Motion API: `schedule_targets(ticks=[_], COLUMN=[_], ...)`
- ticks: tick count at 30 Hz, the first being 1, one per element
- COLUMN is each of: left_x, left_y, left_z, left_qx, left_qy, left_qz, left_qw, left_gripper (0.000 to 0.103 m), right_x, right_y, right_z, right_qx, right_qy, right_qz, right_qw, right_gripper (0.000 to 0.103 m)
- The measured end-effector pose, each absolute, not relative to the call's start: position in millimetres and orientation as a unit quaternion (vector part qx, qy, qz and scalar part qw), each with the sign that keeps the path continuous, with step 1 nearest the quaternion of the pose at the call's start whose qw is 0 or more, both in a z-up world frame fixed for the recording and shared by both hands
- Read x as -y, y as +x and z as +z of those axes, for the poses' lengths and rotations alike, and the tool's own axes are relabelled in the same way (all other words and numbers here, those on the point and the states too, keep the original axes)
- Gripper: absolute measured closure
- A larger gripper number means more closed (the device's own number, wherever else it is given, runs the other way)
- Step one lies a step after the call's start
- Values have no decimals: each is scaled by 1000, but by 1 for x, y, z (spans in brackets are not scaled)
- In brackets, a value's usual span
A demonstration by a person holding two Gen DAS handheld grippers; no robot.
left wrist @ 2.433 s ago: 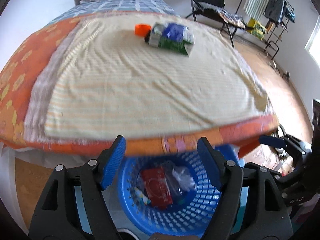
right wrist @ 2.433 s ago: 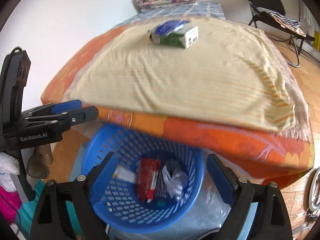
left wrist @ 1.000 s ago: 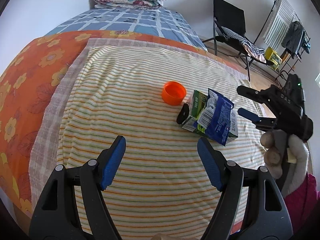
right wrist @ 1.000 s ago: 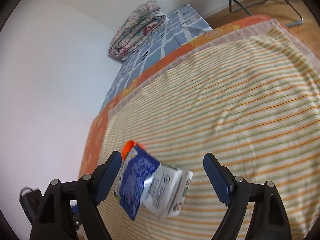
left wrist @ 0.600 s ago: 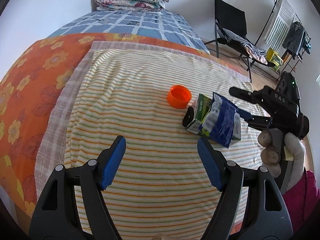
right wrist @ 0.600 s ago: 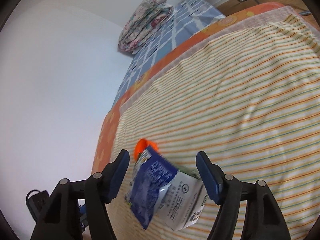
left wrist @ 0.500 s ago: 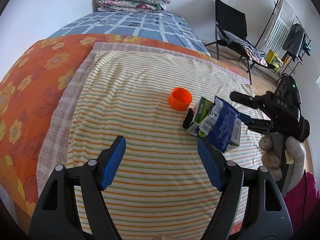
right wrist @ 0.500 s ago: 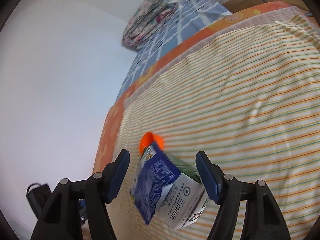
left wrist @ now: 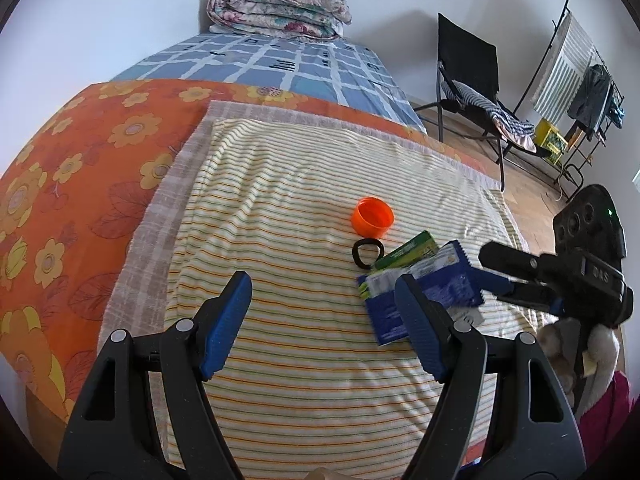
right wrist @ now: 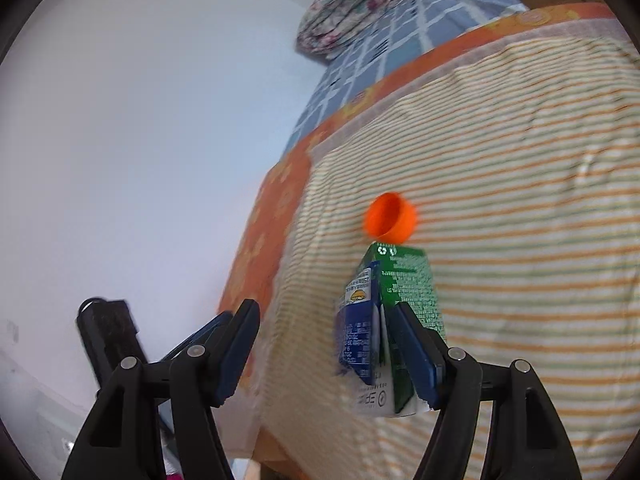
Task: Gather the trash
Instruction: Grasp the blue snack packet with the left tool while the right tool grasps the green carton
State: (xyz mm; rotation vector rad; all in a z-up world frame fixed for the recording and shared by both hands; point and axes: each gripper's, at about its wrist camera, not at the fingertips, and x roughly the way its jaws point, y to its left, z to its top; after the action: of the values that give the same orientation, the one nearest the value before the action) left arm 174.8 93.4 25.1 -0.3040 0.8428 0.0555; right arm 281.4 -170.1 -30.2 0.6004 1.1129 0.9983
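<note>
Orange cap [right wrist: 390,216] behind carton [right wrist: 404,284] straddled by just-closing right fingers [right wrist: 412,344]; left fingers [left wrist: 224,324] gape empty.

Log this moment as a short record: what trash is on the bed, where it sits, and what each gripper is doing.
surface: striped towel spread on the bed
trash: orange cap; black ring beside it; green carton; blue wrapper lying over the carton
left gripper: jaws open, empty, over bare towel
right gripper: jaws open, have just been closing; carton and wrapper partly between them, close by one finger, not clamped
</note>
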Motion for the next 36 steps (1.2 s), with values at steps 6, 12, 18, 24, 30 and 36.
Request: schedule_targets(ticks=[6, 12, 18, 24, 30, 36], left_x=[-103, -109, -129, -136, -126, -135], left_y=[168, 166, 163, 172, 180, 193], left_z=[25, 22, 29, 10, -16, -35], left_qx=[-409, -414, -399, -435, -478, -488], left_qy=[-153, -161, -200, -227, -172, -178], left_qz=[34, 36, 52, 43, 40, 44], left_qw=[899, 895, 893, 870, 861, 854], left_gripper=[27, 27, 27, 27, 27, 27], right_x=[148, 144, 139, 138, 125, 119], right_y=[263, 257, 244, 234, 218, 209], right_z=[-24, -26, -22, -13, -15, -31], right_qx=[-500, -502, -504, -489, -490, -498], right_qy=[253, 250, 228, 144, 62, 6], right_qz=[468, 468, 470, 426, 424, 388], right_qw=[683, 683, 688, 748, 759, 776], right_gripper=[31, 31, 34, 34, 34, 34])
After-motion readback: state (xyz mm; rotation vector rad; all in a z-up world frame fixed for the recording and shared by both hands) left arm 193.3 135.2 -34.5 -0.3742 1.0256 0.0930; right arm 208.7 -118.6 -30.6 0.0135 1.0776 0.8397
